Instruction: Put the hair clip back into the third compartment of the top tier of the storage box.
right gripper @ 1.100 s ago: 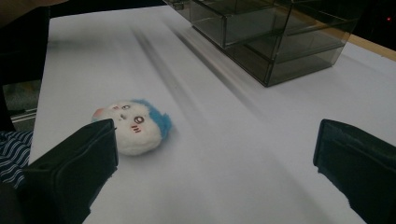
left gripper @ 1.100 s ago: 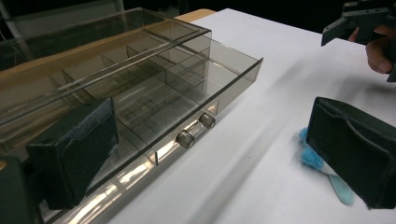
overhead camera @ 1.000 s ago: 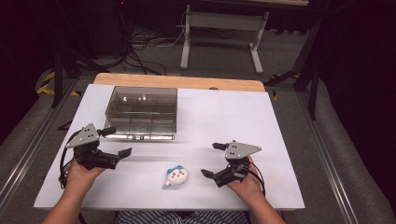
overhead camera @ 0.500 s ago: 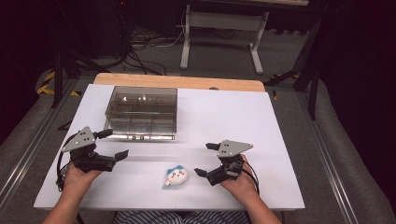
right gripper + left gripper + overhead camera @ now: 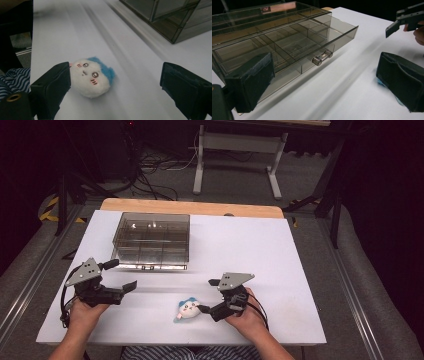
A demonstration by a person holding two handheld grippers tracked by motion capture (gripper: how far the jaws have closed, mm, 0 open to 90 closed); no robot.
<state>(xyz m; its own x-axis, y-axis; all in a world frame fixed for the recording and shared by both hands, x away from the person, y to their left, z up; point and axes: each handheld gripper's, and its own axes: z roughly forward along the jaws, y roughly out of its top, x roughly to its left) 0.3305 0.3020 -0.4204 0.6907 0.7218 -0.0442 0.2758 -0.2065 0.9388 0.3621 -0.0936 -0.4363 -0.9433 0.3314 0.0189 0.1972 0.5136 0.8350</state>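
Right gripper (image 5: pixel 209 297) low beside plush (image 5: pixel 187 309), jaws apart and just closing, one touching it; left gripper (image 5: pixel 117 275) agape near box (image 5: pixel 151 239).

The right gripper (image 5: pixel 209 296) has slid toward 9 o'clock across the table, closing in on the plush (image 5: pixel 187 310); its near jaw now sits just beside the toy's 3 o'clock side. Its jaws have just been closing slightly, the plush partly between them, ungripped.
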